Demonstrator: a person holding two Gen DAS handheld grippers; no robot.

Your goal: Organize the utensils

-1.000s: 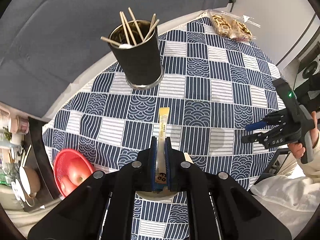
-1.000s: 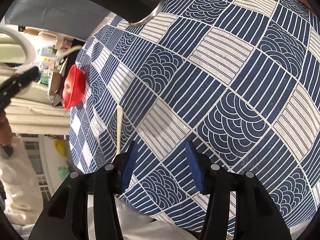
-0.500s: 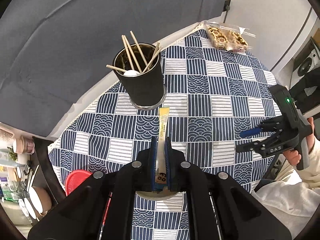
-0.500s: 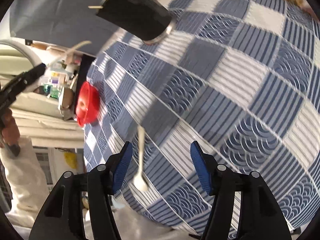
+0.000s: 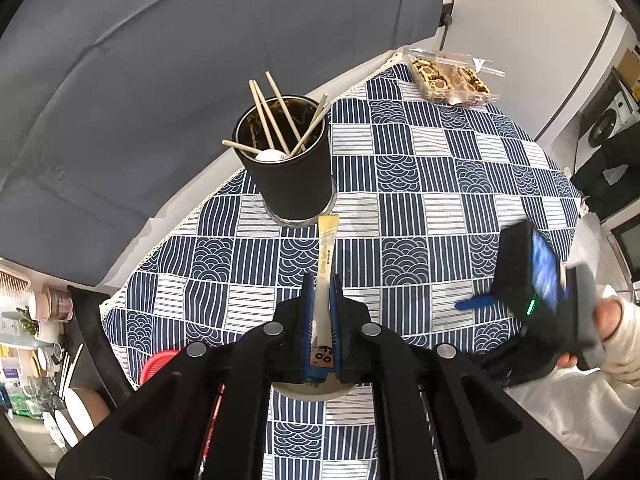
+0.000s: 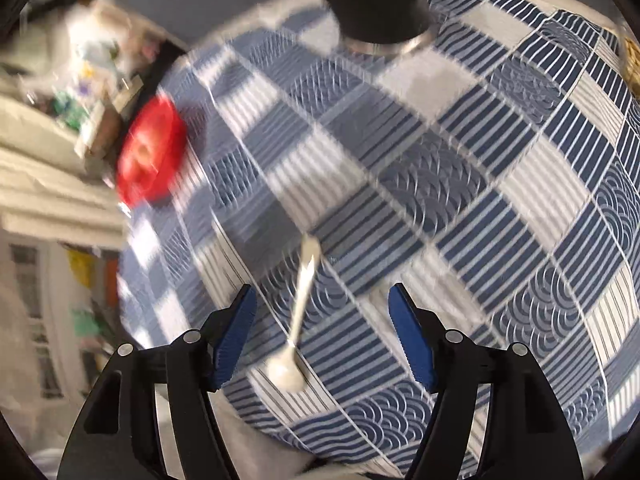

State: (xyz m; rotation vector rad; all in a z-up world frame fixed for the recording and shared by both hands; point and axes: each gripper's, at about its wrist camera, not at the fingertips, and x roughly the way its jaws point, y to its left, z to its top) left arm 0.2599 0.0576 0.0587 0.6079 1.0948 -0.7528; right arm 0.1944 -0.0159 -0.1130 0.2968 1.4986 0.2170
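My left gripper [image 5: 321, 284] is shut on a long yellow-and-white paper packet [image 5: 326, 256] that sticks out forward above the blue patterned tablecloth [image 5: 440, 184]. Ahead of it stands a black cylindrical holder [image 5: 294, 172] with several wooden chopsticks and a white spoon inside. My right gripper [image 6: 322, 320] hovers over the cloth with its jaws opening; a white plastic spoon [image 6: 298, 320] lies on the cloth below the gap, untouched. The holder [image 6: 372, 0] shows at the top of the blurred right wrist view. The right gripper [image 5: 476, 304] also appears at the right of the left wrist view.
A clear pack of cookies [image 5: 448, 76] lies at the table's far edge. A red bowl [image 6: 150, 152] sits at the table's left edge, also seen as a red bowl [image 5: 158, 364] beside my left gripper. A cluttered shelf [image 5: 36, 340] stands left of the table. A grey panel [image 5: 160, 60] backs it.
My right gripper swung across the table until the white spoon came under its widening jaws. The left gripper rose a little with the packet, so the holder looks farther off.
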